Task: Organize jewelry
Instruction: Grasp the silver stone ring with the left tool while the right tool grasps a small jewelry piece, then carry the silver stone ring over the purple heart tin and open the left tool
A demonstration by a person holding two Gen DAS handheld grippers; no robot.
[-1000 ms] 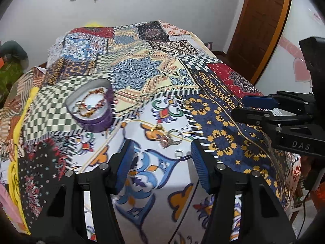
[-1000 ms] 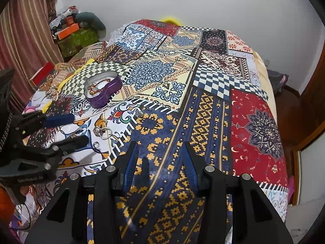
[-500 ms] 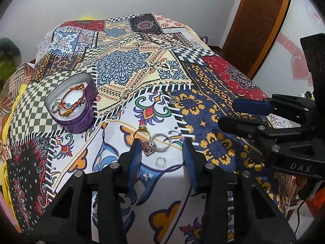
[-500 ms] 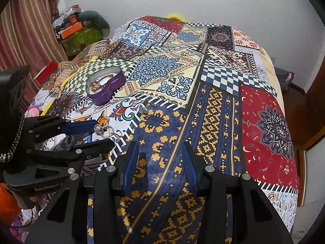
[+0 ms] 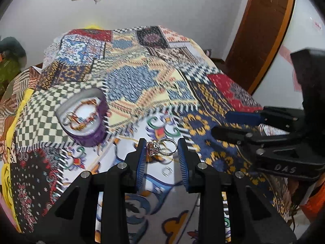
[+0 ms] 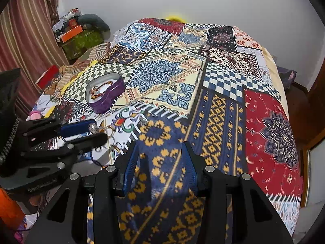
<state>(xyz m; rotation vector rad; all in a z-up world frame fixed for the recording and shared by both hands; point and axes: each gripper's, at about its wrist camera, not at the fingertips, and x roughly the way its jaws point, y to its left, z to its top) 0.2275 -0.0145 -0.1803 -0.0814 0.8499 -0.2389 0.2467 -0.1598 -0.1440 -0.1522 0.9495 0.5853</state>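
My left gripper (image 5: pixel 162 148) is shut on a silver ring with a pinkish stone (image 5: pixel 160 147), held between its blue pads above the bedspread. A small silver ring (image 5: pixel 167 170) lies on the cloth below it. A purple tin (image 5: pixel 86 118) holding a beaded bracelet (image 5: pixel 82 113) stands to the left. In the right wrist view the tin (image 6: pixel 105 95) sits at left, the left gripper (image 6: pixel 91 131) is below it, and loose rings (image 6: pixel 110 135) lie by its tips. My right gripper (image 6: pixel 160 158) is open and empty over the blue and yellow patch.
The patchwork bedspread (image 6: pixel 203 81) covers the bed. A small silver piece (image 6: pixel 142 121) lies on the cloth. Boxes and clutter (image 6: pixel 77 32) stand at the far left by a curtain. A wooden door (image 5: pixel 262 30) is at the right. The right gripper (image 5: pixel 264 136) shows at the right of the left wrist view.
My left gripper has closed on the stone ring and lifted it off the cloth. The gold ring that lay beside it no longer shows. The right gripper has barely moved.
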